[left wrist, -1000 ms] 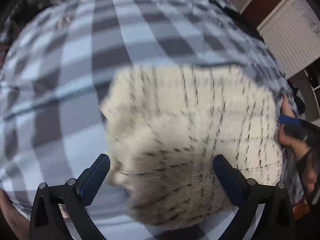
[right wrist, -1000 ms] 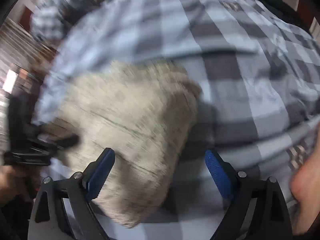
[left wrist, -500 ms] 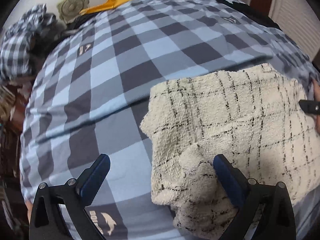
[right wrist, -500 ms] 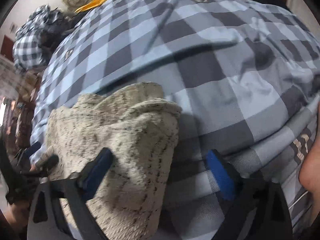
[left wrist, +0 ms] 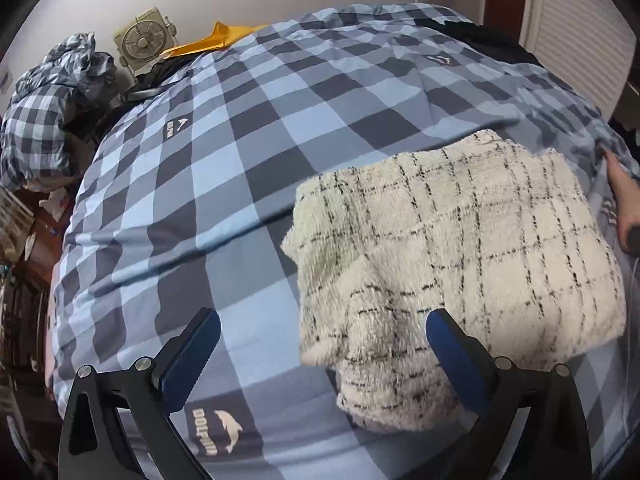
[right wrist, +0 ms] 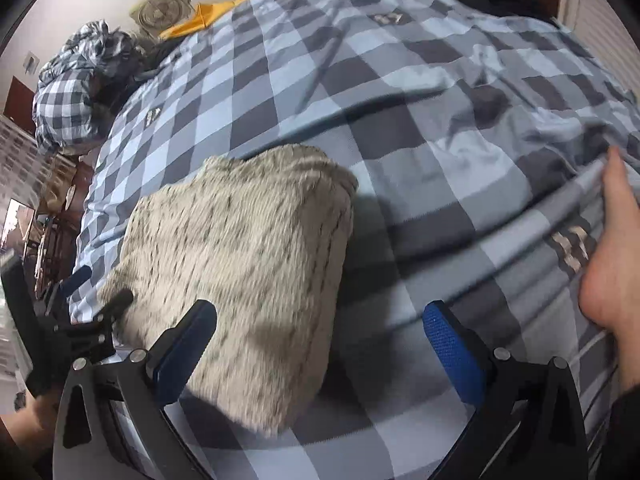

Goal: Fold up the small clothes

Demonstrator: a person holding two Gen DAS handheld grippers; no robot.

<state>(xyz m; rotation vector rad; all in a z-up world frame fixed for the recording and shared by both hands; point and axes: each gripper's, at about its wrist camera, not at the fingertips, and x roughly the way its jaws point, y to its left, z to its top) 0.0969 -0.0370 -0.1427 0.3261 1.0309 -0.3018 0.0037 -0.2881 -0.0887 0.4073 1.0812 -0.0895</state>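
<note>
My left gripper (left wrist: 320, 350) has its blue fingers (left wrist: 192, 356) spread wide with nothing pinched; only the bedspread shows in the gap on the left side, and the near corner of the folded cream garment (left wrist: 460, 248) pokes in between them from the right. Its right finger sits over the garment's front fold, though I cannot tell whether it touches the fleece.

My right gripper (right wrist: 320, 344) is spread wide too, gripping nothing. From this wrist the cream garment (right wrist: 240, 272) lies to the left, and its lower right edge reaches into the gap beside the left finger (right wrist: 184, 352). The right finger hangs over bare blue checked bedspread (right wrist: 400, 120).

The garment is a thick, fuzzy block with thin dark grid lines, lying flat on the bedspread near its front edge. A bare foot (right wrist: 608, 264) rests on the cover at the right, apart from the garment.
</note>
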